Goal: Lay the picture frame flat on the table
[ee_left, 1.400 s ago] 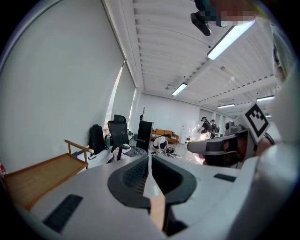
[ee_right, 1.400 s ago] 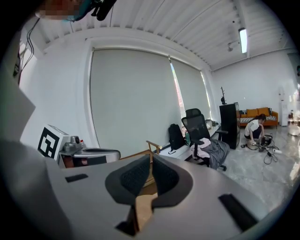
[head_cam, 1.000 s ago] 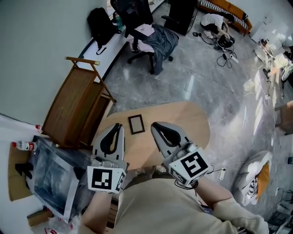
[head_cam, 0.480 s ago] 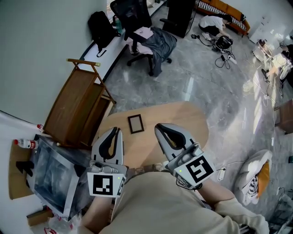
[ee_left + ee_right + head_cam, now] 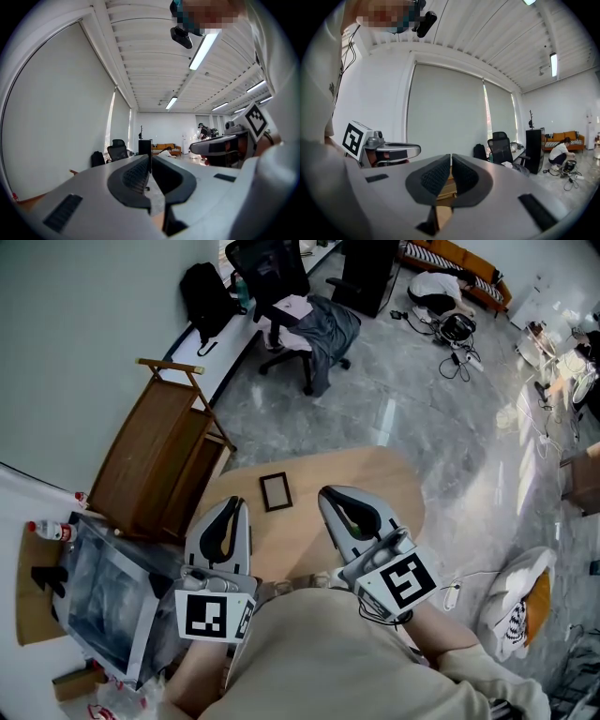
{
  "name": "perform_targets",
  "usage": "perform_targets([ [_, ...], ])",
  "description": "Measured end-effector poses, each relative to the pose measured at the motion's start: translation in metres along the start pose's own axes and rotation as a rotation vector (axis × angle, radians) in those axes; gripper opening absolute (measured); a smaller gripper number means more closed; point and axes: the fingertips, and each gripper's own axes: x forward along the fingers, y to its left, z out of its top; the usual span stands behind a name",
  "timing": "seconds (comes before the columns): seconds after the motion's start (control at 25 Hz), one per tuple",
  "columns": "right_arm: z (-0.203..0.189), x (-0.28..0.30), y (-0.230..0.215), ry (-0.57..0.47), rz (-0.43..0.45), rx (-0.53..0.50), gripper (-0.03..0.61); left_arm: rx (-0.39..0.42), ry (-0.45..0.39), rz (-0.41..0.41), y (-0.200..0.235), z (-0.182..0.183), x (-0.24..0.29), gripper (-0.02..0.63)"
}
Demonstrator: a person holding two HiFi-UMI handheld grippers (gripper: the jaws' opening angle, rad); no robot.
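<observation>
The picture frame point(image 5: 276, 491) is noted unmoved, flat on the counter point(image 5: 375, 484) at centre, left claw point(image 5: 241, 502) and right claw point(image 5: 325, 493) kept closed and empty; task judged complete.

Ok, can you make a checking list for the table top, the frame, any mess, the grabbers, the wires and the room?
Surface: light wooden rounded table, holding only the frame.
Job's things: small dark rectangular picture frame, which looks to lie flat on the table's far left part, apart from both grippers.
Clutter: nothing seen on the table.
Grippers: left gripper and right gripper are both shut and empty, held over the table's near side.
Cables: tangle of dark cables on the grey floor, far from the table.
Surroundings: brown wooden stand left of the table; black office chair beyond it.
</observation>
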Motion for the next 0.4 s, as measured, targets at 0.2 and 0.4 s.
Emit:
perform_targets([
  [0.2, -0.0017, -0.0039, 0.0002, 0.004, -0.003, 0.001, 0.005, 0.005, 0.003, -0.003, -0.0037, -0.0002, -0.0016, 0.023],
  [0.4, -0.0027, -0.0074, 0.0, 0.003, -0.002, -0.002, 0.005, 0.013, 0.002, -0.002, -0.0072, 0.0009, -0.0044, 0.023],
])
